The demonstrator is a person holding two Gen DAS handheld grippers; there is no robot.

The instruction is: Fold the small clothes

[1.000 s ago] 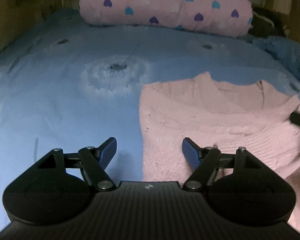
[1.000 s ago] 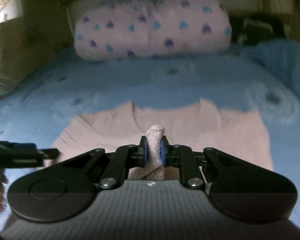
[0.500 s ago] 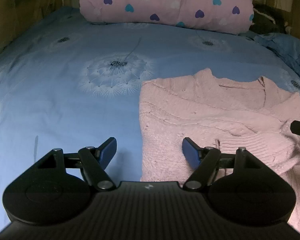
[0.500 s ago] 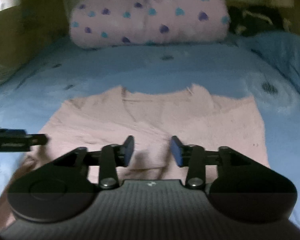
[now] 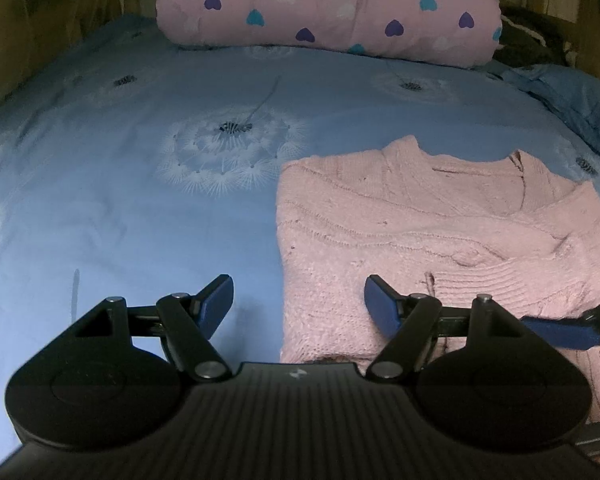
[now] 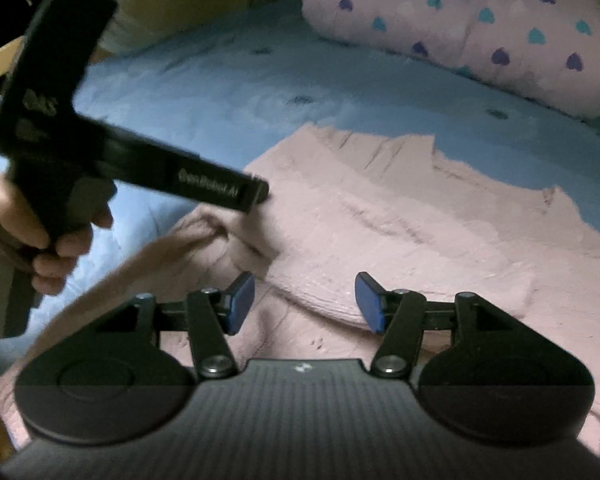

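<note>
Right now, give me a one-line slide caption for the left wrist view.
Open left tongs straddle the left edge of a pink knit sweater on a blue dandelion-print bedspread.

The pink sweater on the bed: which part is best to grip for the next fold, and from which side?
Probably the pink sweater is best taken at its near left edge, approached from the left over the bare blue sheet: that edge lies flat and straight between the open left gripper fingers.

Blue dandelion-print bedsheet [image 5: 140, 208], pink heart-patterned rolled quilt [image 5: 328, 4] at its far end
</note>
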